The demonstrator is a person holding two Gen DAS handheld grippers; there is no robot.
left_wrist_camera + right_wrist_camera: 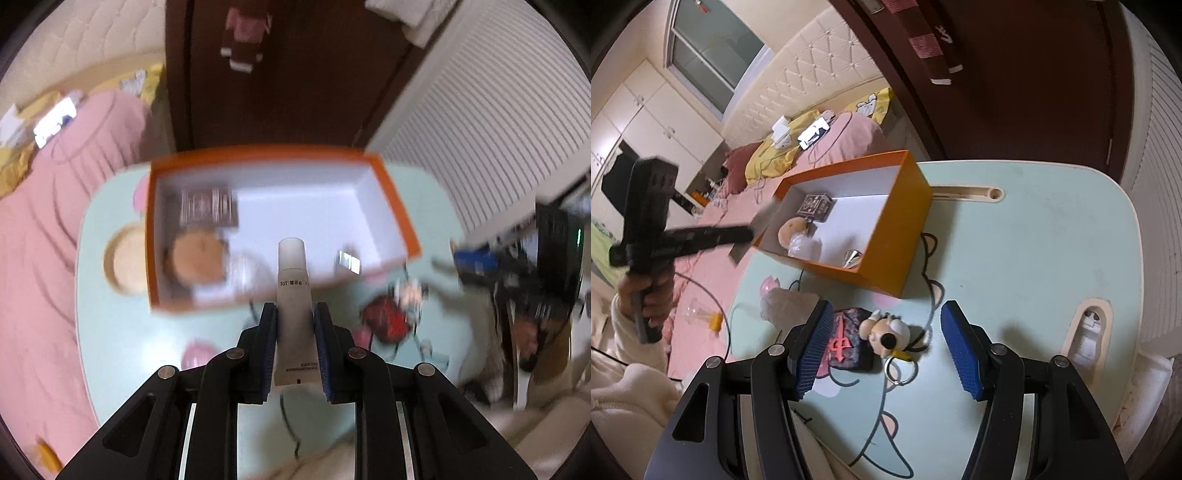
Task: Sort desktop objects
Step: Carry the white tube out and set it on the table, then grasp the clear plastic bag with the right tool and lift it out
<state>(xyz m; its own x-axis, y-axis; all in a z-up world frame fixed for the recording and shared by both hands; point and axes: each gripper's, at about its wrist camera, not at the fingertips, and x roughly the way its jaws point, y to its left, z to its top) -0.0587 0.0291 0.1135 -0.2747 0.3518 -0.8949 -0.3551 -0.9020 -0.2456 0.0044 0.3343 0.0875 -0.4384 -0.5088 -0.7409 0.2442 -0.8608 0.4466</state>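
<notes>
My left gripper (294,314) is shut on a white tube (292,295) and holds it above the front wall of the orange box (395,199). The box holds a dark patterned card box (207,206), a round tan thing (197,258), a clear wrapper and a small silver cone (851,257). In the right wrist view my right gripper (882,343) is open just above the table, around a plush mouse keychain (886,330) and beside a dark pouch with a pink charm (847,339). The left gripper (679,240) shows blurred at the box's left end.
The mint table (1034,258) has a pen groove (964,192) at the back and a recess (1089,328) at the right. A crumpled clear wrapper (786,302) lies near the pouch. A pink bed (713,236) is at the left, a dark door (1015,92) behind.
</notes>
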